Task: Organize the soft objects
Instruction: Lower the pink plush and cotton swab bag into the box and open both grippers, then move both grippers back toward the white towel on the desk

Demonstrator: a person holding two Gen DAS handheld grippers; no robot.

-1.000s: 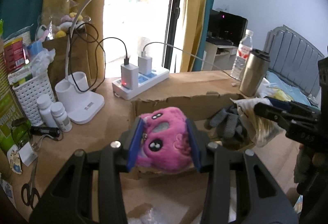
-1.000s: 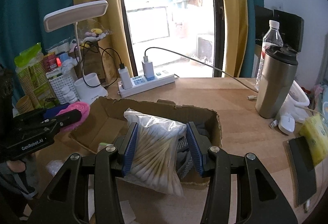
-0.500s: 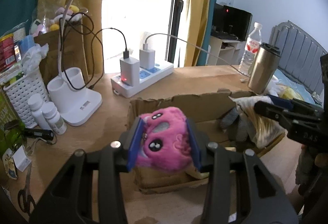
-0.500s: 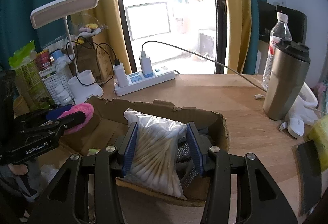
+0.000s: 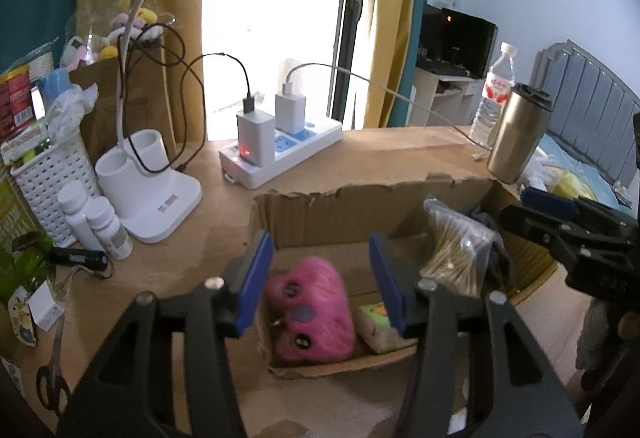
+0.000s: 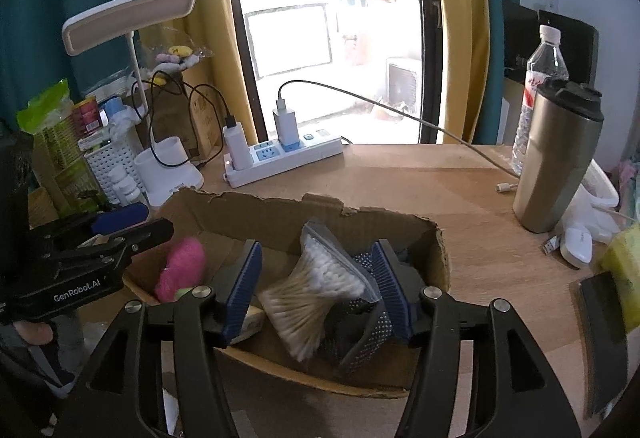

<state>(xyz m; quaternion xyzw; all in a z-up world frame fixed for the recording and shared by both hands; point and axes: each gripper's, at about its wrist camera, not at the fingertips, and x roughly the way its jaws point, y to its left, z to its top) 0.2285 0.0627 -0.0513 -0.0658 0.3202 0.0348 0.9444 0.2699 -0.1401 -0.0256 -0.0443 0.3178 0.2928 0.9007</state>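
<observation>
1. We judge the pink plush toy [image 5: 310,312] to be light and squashy, something that gives under the pads and springs back. The broad sides of its body are the place to take it, not the face.
2. It lies inside the cardboard box [image 5: 360,203] at the near left end, face up, beside a small pale green-and-white block (we cannot tell what that is).
3. Our left gripper [image 5: 320,280] has just been opening. Its blue pads stand clear on either side of the toy, which rests on the box floor below them, so it has been let go.
4. The bag of cotton swabs [image 6: 316,290] looks light too, but its plastic film is probably slippery and the sticks inside shift, pinching in at the waist. We would grip across the middle of the bundle.
5. That bag sits at the right end of the box, leaning on a dotted grey glove [image 6: 362,322].
6. Our right gripper [image 6: 318,288] has likewise just been widening. The bag is between its pads, yet they no longer press on it.
7. Both grippers point forward and downward into the box, side by side (each one shows at the edge of the other's view).
</observation>
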